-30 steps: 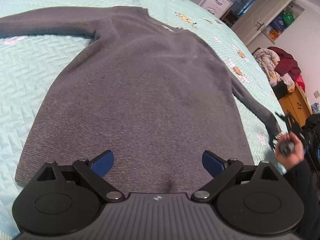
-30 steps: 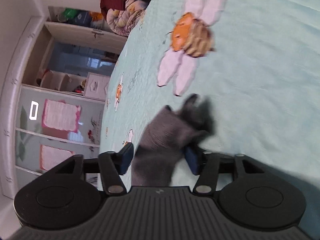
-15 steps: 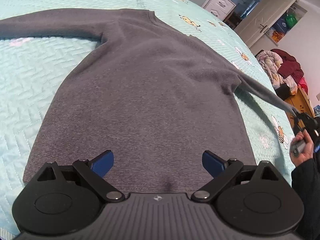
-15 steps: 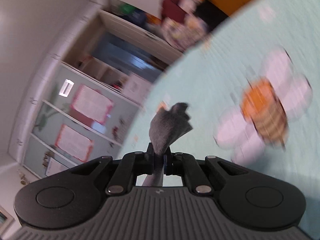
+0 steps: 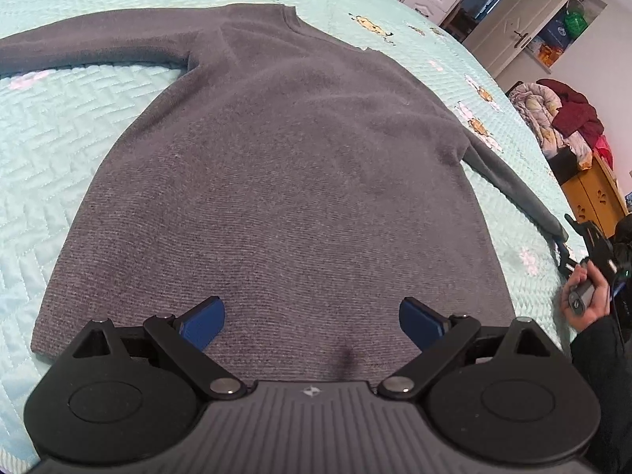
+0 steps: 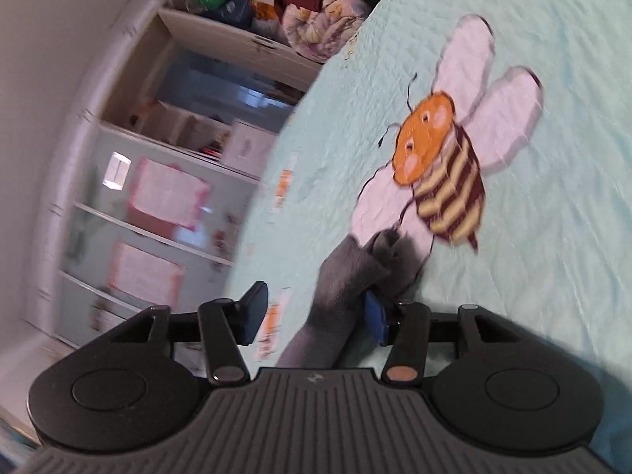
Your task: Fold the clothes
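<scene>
Left wrist: grey sweater [image 5: 284,181] flat on bedspread [image 5: 59,134], sleeves outstretched.

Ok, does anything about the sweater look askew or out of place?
The grey sweater lies flat and smooth. Only its right cuff is bunched, sitting between the right gripper pads, whose jaws have just been opening.

sweater's left sleeve [image 5: 23,49] cropped, shelves [image 6: 158,213] blurred
</scene>
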The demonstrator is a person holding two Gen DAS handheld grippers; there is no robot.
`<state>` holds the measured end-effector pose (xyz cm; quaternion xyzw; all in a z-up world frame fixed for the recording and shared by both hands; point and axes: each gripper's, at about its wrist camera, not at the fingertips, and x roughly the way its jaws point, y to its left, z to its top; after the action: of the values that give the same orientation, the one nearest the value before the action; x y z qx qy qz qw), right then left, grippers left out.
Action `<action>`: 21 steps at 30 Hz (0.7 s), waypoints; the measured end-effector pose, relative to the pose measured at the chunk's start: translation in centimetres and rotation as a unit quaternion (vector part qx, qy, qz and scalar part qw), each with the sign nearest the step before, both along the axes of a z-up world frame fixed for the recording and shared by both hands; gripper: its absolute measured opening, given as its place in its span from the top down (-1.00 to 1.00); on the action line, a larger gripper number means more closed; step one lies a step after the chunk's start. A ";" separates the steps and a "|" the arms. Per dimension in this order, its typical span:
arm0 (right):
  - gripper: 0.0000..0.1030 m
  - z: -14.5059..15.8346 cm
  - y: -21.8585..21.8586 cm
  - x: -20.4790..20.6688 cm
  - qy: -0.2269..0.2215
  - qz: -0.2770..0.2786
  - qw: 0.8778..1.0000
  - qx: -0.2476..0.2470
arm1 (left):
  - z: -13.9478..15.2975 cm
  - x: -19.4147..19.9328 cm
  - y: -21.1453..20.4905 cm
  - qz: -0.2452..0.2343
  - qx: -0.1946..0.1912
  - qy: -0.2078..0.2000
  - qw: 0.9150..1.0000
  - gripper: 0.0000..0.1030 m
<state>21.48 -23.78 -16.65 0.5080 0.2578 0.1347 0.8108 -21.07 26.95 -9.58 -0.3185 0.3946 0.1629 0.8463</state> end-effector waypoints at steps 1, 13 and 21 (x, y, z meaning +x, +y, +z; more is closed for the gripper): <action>0.10 0.7 -0.1 0.6 -0.001 -0.007 1.000 -0.019 | 0.0 0.0 -0.1 -0.002 0.002 0.001 1.000 -0.91; -0.43 0.1 -4.9 1.2 -0.004 0.020 1.000 -0.022 | -0.4 0.2 -0.3 -0.007 0.010 0.010 1.000 -0.91; 0.72 -0.3 -1.5 5.3 0.004 0.147 0.985 -0.088 | -0.2 0.7 -0.9 -0.009 0.019 0.020 1.000 -0.91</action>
<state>26.75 -25.24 -16.99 0.3923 0.3439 0.2268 0.8224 -20.38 26.01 -9.81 -0.2956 0.4113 0.1690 0.8455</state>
